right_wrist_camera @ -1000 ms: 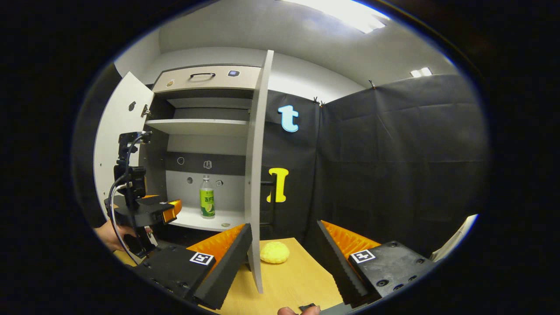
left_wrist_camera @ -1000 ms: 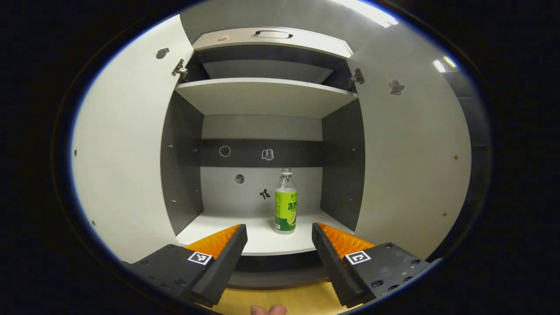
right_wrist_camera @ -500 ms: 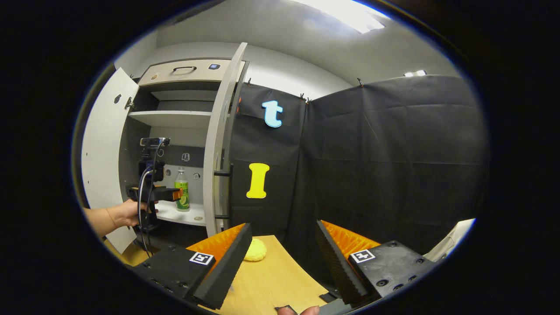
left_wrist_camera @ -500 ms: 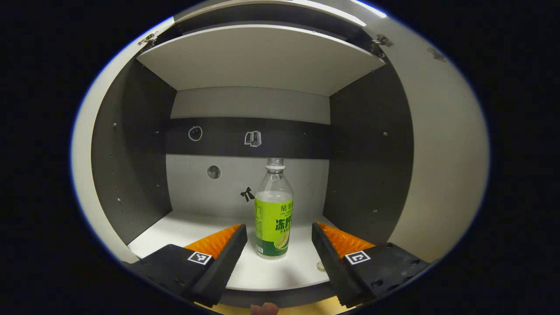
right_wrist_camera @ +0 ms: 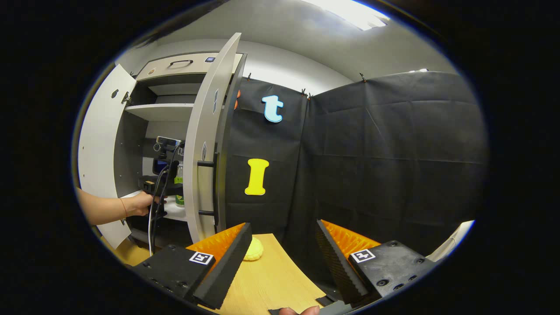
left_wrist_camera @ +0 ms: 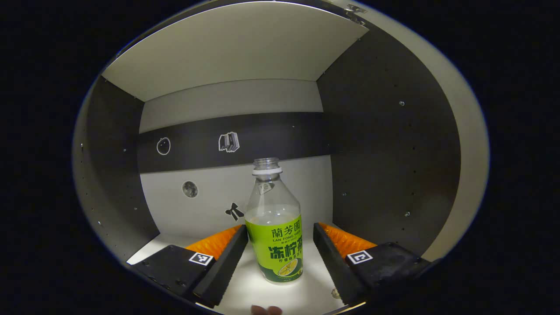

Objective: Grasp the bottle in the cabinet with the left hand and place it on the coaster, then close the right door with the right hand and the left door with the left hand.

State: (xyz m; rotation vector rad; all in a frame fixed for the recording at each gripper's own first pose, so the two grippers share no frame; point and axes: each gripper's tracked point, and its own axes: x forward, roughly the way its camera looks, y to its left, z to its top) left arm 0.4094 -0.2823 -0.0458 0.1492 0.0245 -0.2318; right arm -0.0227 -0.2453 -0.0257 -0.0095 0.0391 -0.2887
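A clear bottle (left_wrist_camera: pixel 275 236) with a green label and no cap stands upright on the cabinet's lower shelf (left_wrist_camera: pixel 306 297). My left gripper (left_wrist_camera: pixel 280 228) is open inside the cabinet, with one finger on each side of the bottle and a small gap on both. In the right gripper view a hand (right_wrist_camera: pixel 140 203) holds that left gripper (right_wrist_camera: pixel 159 183) in the cabinet, and a sliver of the bottle (right_wrist_camera: pixel 178 200) shows past the door edge. My right gripper (right_wrist_camera: pixel 283 227) hangs open and empty above the wooden table (right_wrist_camera: pixel 280 280). A yellow round coaster (right_wrist_camera: pixel 253 251) lies on the table.
Both cabinet doors stand open: the right door (right_wrist_camera: pixel 203 144) with its dark bar handle (right_wrist_camera: pixel 208 188), and the left door (right_wrist_camera: pixel 98 162). An upper shelf (left_wrist_camera: pixel 236 48) roofs the bottle's compartment, and dark side walls (left_wrist_camera: pixel 385 153) close it in. Black cloth walls stand to the right.
My left gripper has pushed deeper into the cabinet, so the bottle now stands between its fingers. The right gripper has shifted, and now faces the right door's outer face.
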